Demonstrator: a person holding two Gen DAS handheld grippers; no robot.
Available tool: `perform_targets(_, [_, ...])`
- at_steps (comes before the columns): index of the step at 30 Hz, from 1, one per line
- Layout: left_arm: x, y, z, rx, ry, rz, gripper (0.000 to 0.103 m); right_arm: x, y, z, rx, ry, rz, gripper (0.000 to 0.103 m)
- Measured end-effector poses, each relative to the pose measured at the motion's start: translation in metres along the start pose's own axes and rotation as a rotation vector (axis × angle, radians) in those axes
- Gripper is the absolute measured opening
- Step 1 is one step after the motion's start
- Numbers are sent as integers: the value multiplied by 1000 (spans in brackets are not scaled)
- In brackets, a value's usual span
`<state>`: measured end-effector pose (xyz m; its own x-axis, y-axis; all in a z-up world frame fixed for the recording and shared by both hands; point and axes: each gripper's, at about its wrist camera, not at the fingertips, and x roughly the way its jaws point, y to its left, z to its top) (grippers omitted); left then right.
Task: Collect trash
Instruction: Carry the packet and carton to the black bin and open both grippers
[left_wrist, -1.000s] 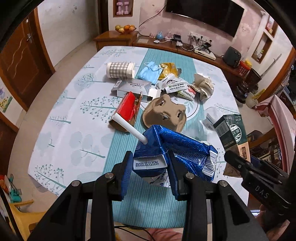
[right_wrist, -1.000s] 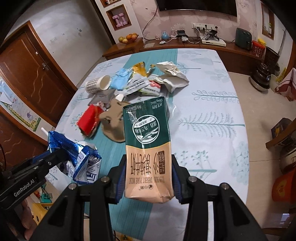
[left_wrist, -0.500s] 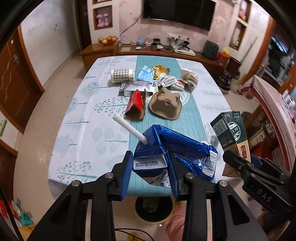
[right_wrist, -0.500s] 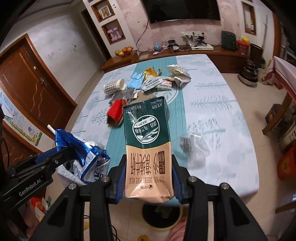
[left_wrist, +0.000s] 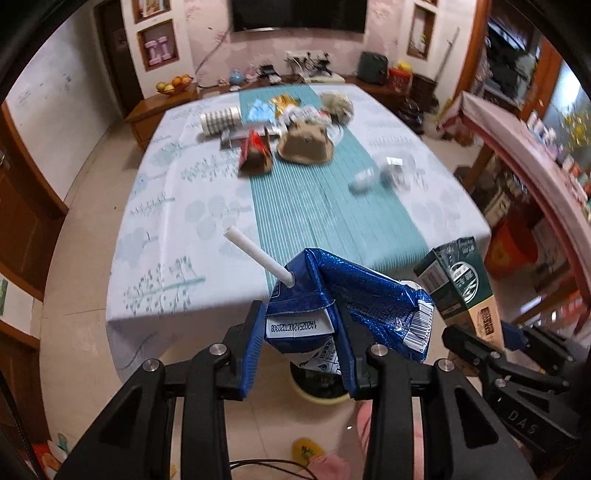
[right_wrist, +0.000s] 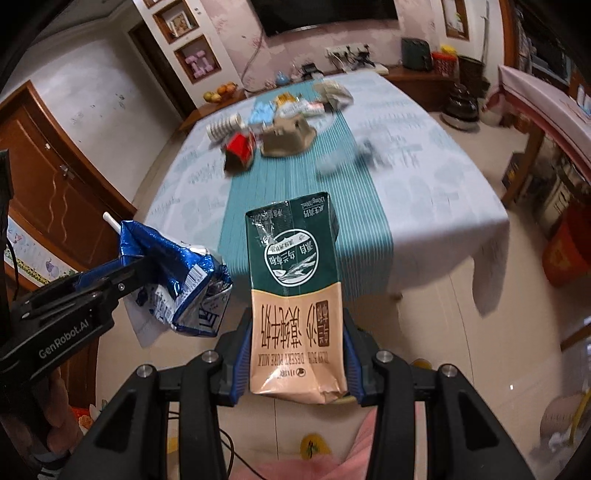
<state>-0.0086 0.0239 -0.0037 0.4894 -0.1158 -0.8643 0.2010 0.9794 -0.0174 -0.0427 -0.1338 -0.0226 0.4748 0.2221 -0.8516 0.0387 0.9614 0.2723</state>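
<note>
Off table edge: two cartons held — left gripper (left_wrist: 299, 347) clamps blue carton (left_wrist: 343, 306), right gripper (right_wrist: 295, 365) clamps green carton (right_wrist: 295, 280).

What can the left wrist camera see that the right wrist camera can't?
Only the left wrist view shows the round yellow-rimmed bin on the floor under the blue carton, and the date label on that carton's end.

Only the right wrist view shows the milk carton's whole printed front, and the lettering on the left gripper's side.

Both show the two cartons, each clamped in a gripper, the white straw, the table with the leftover trash, the fruit bowl and the TV.
</note>
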Motion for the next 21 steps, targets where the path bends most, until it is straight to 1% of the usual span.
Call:
perform_targets(6, [33,-14,-34,25,95,-6,35,13,-14,-32,41,70,-23,43])
perform_targets(11, [82,-24,-62,20,157,8,35,52,-34,-56,92,138,-25,43])
perform_targets(14, [127,-29,-84,17,190,27,35,86,-47,-68,102,172,-29,43])
perform_targets(16, [158,-31,-97,9,214,35,35,116,-58,-78,105,199,-29,43])
perform_targets(17, [168,-31,-102,5,219,38,35,129,-62,-83,106,210,-30,43])
perform_targets(21, [226,-31,-125,-13,242,50,35,194,-83,-102,94,254,-30,43])
